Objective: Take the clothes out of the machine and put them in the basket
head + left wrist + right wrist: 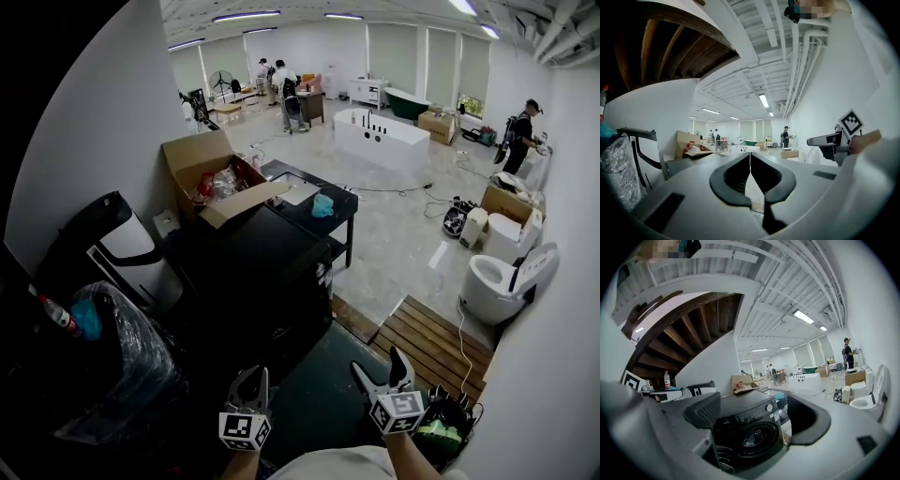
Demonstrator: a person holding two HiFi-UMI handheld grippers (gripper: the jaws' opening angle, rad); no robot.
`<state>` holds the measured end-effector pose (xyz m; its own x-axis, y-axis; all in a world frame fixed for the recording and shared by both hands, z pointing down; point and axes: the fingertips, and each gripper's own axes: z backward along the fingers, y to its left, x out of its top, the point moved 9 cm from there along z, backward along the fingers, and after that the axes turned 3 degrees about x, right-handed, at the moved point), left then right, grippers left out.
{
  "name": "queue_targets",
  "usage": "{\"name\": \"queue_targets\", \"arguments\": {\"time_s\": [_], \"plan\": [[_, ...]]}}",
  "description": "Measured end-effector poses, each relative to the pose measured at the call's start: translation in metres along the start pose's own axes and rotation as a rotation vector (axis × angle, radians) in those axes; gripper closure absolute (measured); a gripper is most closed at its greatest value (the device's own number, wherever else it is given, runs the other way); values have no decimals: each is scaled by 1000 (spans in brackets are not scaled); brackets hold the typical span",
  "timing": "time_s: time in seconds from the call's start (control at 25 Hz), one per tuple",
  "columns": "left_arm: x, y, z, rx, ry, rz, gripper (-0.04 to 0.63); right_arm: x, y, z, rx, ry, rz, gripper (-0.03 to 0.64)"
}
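One big open showroom, pale hard floor (403,234), strip lights overhead, blinds along the far wall. White bathtub (380,141) stands mid-room, far. White toilet (497,281) sits at the right wall, with a slatted wooden platform (431,342) just near of it. A few people (281,89) are at the far end and another person (518,136) at the far right.

Black washing machine (253,272) stands left of centre, just beyond both grippers. Its round door (757,437) faces the right gripper view and looks closed. Pale shapes show behind the glass, but I cannot tell if they are clothes. An open cardboard box (211,173) sits behind the machine, with a low black table (314,211) to its right. A dark plastic-wrapped bundle (122,356) lies to the near left.

Left gripper (251,382): held low at the near edge, jaws closed tip to tip, nothing between them, touching nothing.

Right gripper (380,370): beside it to the right, jaws spread wide and empty. The machine front shows through the gap, well clear of both jaws.
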<state>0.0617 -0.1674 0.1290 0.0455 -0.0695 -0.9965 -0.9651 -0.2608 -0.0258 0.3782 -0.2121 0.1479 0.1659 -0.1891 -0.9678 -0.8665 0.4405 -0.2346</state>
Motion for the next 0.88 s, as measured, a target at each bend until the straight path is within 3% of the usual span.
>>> {"name": "queue_targets", "arguments": {"time_s": [0.44, 0.88], "plan": [[19, -65, -70, 184, 1, 17, 574, 45, -103, -63, 203, 39, 32, 183], [20, -121, -91, 387, 1, 41, 575, 68, -156, -101, 417, 81, 57, 179]]}}
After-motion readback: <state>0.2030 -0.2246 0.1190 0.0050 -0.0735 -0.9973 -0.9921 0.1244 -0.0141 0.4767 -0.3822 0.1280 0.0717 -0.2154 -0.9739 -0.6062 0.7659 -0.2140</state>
